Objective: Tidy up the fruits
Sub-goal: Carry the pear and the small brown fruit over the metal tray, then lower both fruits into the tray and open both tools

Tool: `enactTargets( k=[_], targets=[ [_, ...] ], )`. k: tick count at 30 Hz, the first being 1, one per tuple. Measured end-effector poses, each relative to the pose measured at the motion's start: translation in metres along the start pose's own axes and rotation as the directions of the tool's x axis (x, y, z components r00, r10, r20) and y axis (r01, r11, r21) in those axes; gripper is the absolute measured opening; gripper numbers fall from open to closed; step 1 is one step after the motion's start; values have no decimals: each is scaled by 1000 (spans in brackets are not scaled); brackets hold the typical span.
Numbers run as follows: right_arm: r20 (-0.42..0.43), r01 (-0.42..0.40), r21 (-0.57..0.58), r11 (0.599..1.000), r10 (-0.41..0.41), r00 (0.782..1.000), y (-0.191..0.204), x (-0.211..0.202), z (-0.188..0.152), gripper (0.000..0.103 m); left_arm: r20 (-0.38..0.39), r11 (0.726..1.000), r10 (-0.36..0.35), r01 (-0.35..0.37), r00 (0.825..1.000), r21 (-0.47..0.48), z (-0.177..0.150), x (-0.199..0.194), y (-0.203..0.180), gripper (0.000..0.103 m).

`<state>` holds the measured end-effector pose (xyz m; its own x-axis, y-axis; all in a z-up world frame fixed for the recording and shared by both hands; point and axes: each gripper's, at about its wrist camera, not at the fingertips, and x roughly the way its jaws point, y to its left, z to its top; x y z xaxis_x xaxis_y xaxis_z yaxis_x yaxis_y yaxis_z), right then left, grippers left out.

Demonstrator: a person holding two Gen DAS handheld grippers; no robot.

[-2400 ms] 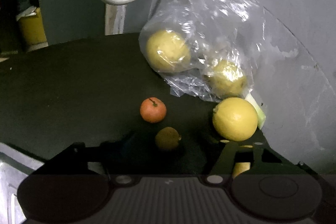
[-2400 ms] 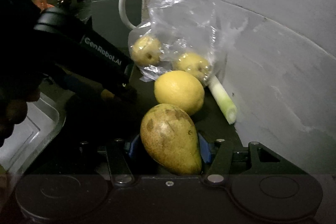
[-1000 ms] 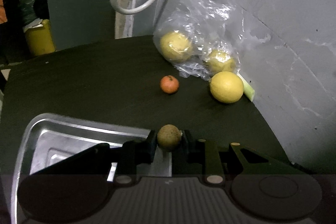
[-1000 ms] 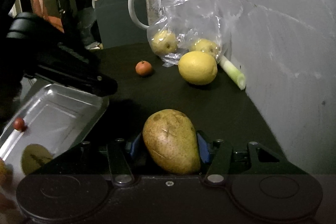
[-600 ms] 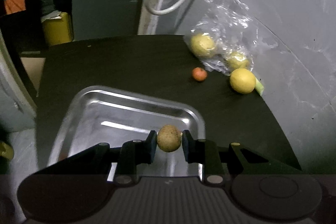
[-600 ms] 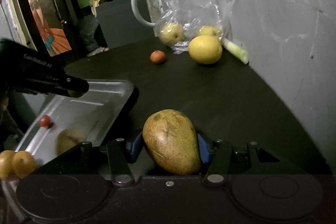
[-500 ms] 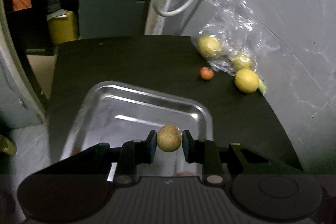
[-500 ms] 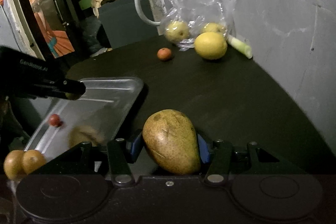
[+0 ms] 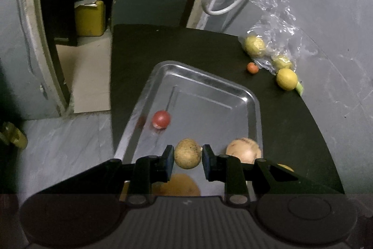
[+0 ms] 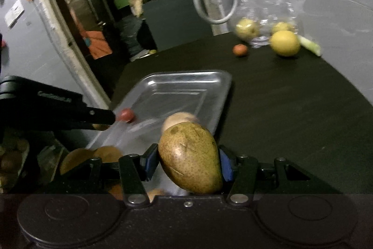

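My left gripper (image 9: 188,158) is shut on a small round brown fruit (image 9: 187,156), held above the near end of a metal tray (image 9: 209,83). A small red fruit (image 9: 160,119) and a pale round fruit (image 9: 243,151) lie in the tray, with an orange-brown fruit (image 9: 179,187) under my fingers. My right gripper (image 10: 189,163) is shut on a speckled green-brown pear (image 10: 190,159), over the tray's (image 10: 186,76) near right corner. The left gripper (image 10: 102,120) shows as a black bar at the left of the right wrist view.
On the black table's far right lie a yellow lemon (image 9: 286,79), a small orange fruit (image 9: 252,67) and a clear plastic bag (image 9: 272,22) with two yellow fruits, against a grey wall. A green stalk (image 10: 309,44) lies behind the lemon. The table's left edge drops to the floor.
Both grippers have drawn back from the far fruits with their fruit still held. The tray now fills the middle of both views and more fruit in it shows.
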<state>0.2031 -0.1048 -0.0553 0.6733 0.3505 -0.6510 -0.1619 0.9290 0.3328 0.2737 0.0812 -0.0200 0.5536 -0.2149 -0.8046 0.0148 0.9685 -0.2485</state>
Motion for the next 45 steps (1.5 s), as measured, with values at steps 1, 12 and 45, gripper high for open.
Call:
enactTargets(
  k=[1, 12, 45],
  targets=[
    [-4, -7, -4, 1000, 7, 1000, 6, -1, -2, 55, 0, 1000, 0, 0, 1000, -6, -2, -3, 3, 28],
    [-49, -35, -66, 997, 32, 998, 45, -10, -11, 55, -40, 1000, -13, 13, 999, -5, -41, -33, 18, 28],
    [-204, 20, -97, 995, -39, 978, 40, 49, 15, 55, -116, 1000, -13, 13, 993, -3, -77, -12, 18, 29]
  ],
)
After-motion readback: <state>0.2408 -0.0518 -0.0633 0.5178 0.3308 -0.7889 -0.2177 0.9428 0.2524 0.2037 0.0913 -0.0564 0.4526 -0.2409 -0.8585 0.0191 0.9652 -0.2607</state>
